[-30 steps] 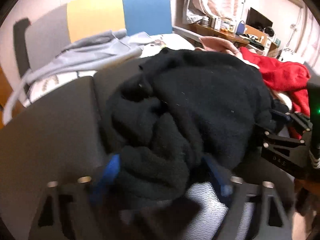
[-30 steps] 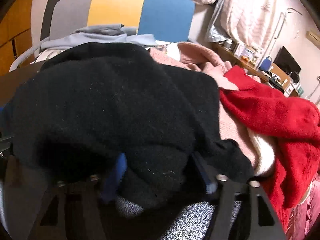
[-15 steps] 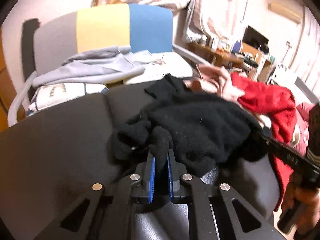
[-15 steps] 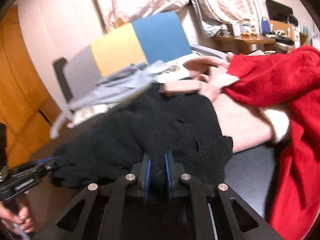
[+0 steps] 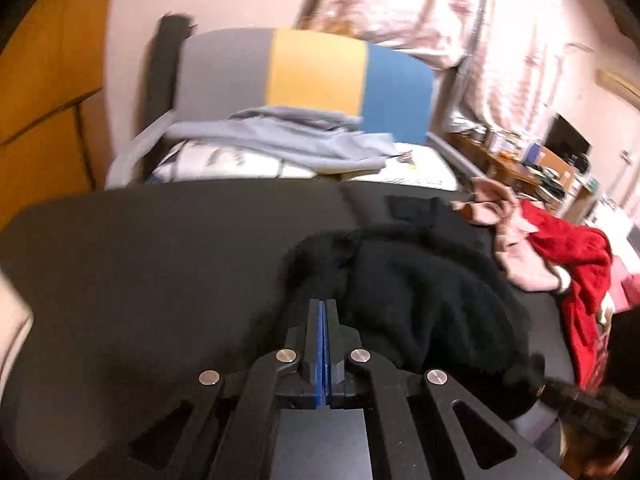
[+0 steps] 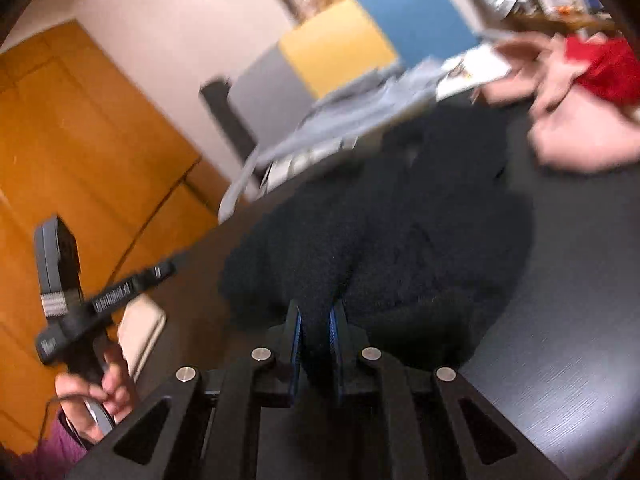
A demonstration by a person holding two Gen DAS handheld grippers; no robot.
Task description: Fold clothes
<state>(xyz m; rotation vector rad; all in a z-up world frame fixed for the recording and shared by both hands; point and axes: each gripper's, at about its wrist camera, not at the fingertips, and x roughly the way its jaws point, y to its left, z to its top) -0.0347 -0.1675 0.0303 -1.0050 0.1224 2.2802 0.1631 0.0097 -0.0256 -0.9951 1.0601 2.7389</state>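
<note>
- Left wrist view: we see the left gripper [image 5: 325, 308] with its blue pads pressed flat together, their tips meeting the near edge of the black sweater [image 5: 420, 300]. Whether a thin fold is nipped there, we cannot tell; the cloth bunches right at the tips.
- The sweater lies crumpled on the dark table [image 5: 140, 280], right of centre, with a pink garment [image 5: 516, 256] and a red garment [image 5: 576, 264] touching its far side. A grey garment [image 5: 288, 140] rests on the chair [image 5: 316, 68] beyond.
- We judge the knit soft, fuzzy and limp: it will sag and stretch, so hems or shoulder seams give the firmest hold.
- Right wrist view: the right gripper [image 6: 316, 328] pinches a thick wad of the same sweater between its pads, which stand slightly apart around the cloth.
- The sweater spreads away from the pads across the table, the frame blurred.
- The person's left hand [image 6: 96, 396] grips the other tool's handle at the left.
</note>
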